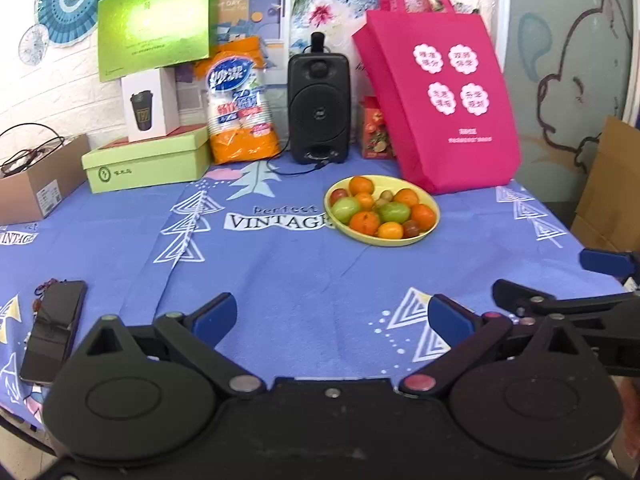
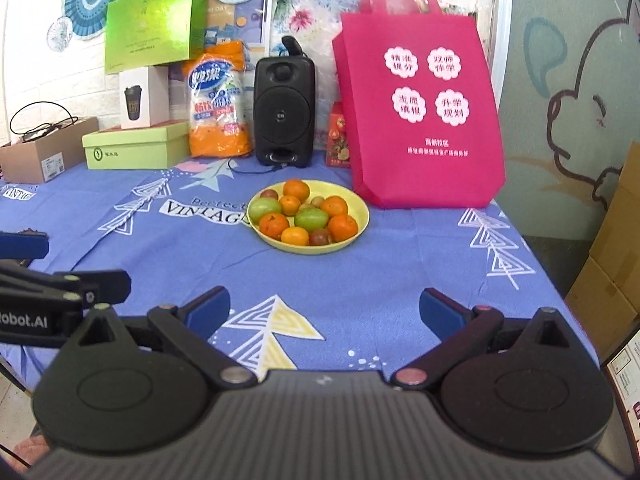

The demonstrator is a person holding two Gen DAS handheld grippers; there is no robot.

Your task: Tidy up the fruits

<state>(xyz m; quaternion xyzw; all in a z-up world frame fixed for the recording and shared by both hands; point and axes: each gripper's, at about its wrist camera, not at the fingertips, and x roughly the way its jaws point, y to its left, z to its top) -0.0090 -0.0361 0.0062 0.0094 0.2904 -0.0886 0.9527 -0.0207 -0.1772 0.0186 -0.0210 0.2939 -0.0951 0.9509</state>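
- Left gripper (image 1: 332,316) is hovering low over the near edge of the table, jaws spread wide with nothing between them; right gripper (image 2: 325,312) is hanging beside it at like height, jaws likewise spread and holding nothing. Both are pointing toward the plate, probably so either can reach in.
- A dark phone (image 1: 54,332) is lying flat at the near left, clear of the working area.
- Tablecloth (image 2: 360,280), blue with white tree prints and lettering, is covering the whole surface; the middle stretch is showing no loose fruit.
- Yellow plate (image 2: 360,206) is sitting mid-table, just in front of the pink bag. All the fruits (image 2: 308,218) in view are lying piled in it: oranges, green ones, a few small dark reddish ones.
- Judgement: this is fitting either a gathered pile or a mixed one awaiting sorting; cannot settle which.
- Along the back wall: pink tote bag (image 2: 420,112) standing upright, black speaker (image 2: 284,108), an orange packet of cups (image 2: 218,108), green boxes (image 2: 136,146) stacked, a cardboard box (image 2: 44,156) at the left.
- Wall is carrying paper fans and a painted mural to the right.
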